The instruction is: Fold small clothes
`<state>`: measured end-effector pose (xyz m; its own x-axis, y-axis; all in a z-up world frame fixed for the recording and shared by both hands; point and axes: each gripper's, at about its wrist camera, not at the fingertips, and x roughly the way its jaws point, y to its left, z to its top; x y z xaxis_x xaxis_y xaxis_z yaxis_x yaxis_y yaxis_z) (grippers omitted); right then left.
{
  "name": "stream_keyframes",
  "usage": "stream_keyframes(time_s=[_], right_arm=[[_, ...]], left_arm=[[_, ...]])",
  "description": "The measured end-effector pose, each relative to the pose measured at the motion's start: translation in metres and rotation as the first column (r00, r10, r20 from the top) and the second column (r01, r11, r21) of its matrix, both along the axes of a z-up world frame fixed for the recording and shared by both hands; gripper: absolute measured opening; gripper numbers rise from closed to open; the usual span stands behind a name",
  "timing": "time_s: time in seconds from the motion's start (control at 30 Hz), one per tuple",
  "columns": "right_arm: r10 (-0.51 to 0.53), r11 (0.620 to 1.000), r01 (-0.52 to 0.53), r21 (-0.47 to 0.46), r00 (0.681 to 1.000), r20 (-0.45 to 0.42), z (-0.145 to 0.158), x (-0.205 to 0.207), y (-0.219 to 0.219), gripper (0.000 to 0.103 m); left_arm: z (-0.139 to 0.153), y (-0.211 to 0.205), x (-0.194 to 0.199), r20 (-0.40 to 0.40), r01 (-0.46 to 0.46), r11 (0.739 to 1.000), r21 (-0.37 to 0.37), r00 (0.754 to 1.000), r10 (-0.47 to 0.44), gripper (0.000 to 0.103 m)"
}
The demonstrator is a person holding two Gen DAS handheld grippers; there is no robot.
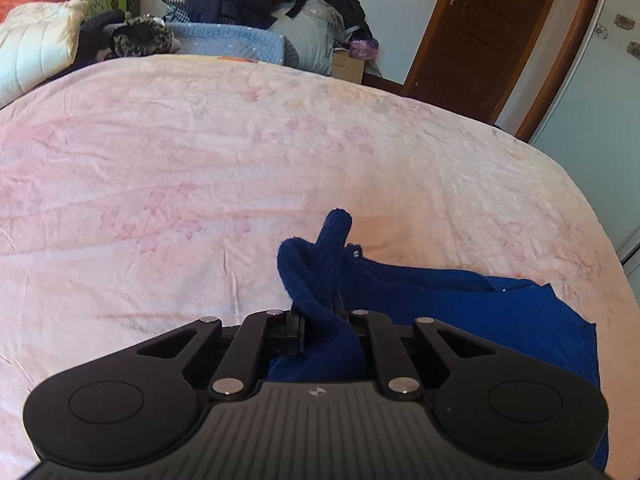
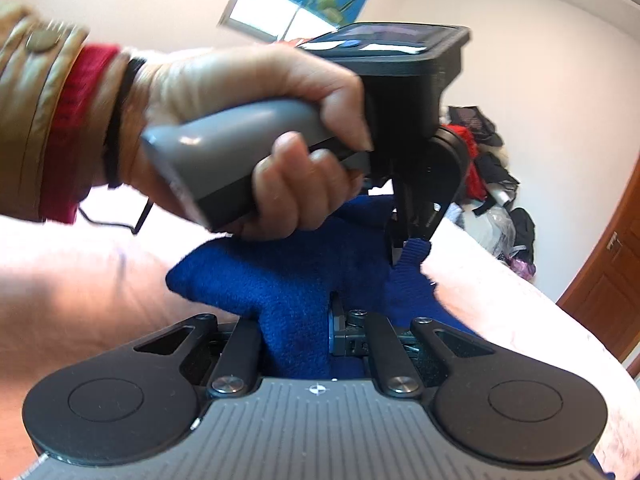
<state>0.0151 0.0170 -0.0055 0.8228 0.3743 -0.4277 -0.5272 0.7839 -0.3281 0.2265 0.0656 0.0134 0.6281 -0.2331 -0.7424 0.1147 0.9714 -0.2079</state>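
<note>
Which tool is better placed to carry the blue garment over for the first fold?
Probably neither alone. The left tool and right tool each pinch the blue garment, so both should lift together.

Pink bed [image 1: 200,140], brown door [image 1: 472,32], bright window [image 2: 264,12]

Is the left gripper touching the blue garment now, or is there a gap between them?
Touching. The left wrist view shows the left gripper closed on a bunched fold of the blue garment, the cloth pinched between its fingers and rising above them.
</note>
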Motion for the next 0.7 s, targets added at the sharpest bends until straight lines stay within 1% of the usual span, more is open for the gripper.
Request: stream_keyframes(time_s=[0.07,0.17,0.3,0.4,0.43,0.57,0.6,0.7], right_arm=[[-0.018,0.999,0.018,0.029,1.0,0.012,0.011,-0.006,-0.013,0.012],[-0.058,0.997,0.056,0.061,0.998,0.03,0.018,-0.016,-0.041,0.012],[-0.12,0.99,0.116,0.083,0.992,0.046,0.021,-0.031,-0.071,0.011],[-0.168,0.982,0.163,0.09,0.984,0.052,0.018,-0.044,-0.09,0.011],[-0.186,0.979,0.18,0.095,0.981,0.053,0.014,-0.042,-0.097,0.011],[-0.242,0.965,0.235,0.115,0.969,0.045,0.012,-0.057,-0.123,0.011],[-0.254,0.962,0.248,0.118,0.966,0.043,0.007,-0.049,-0.13,0.011],[-0.285,0.952,0.279,0.128,0.958,0.038,0.006,-0.064,-0.145,0.011]], left_arm=[[0.013,-0.013,-0.004,0.018,0.003,1.0,0.013,1.0,-0.004,0.01],[0.029,-0.035,-0.008,0.038,0.005,1.0,0.028,0.999,-0.006,0.01],[0.04,-0.064,-0.008,0.054,0.007,0.999,0.034,0.999,-0.008,0.01],[0.045,-0.088,-0.009,0.058,0.021,0.999,0.028,0.998,-0.023,0.01],[0.047,-0.096,-0.009,0.063,0.028,0.999,0.031,0.998,-0.03,0.01],[0.049,-0.134,-0.014,0.09,0.069,0.996,0.063,0.993,-0.074,0.01],[0.049,-0.144,-0.016,0.094,0.079,0.994,0.072,0.992,-0.085,0.01],[0.045,-0.168,-0.019,0.093,0.111,0.99,0.09,0.989,-0.119,0.01]])
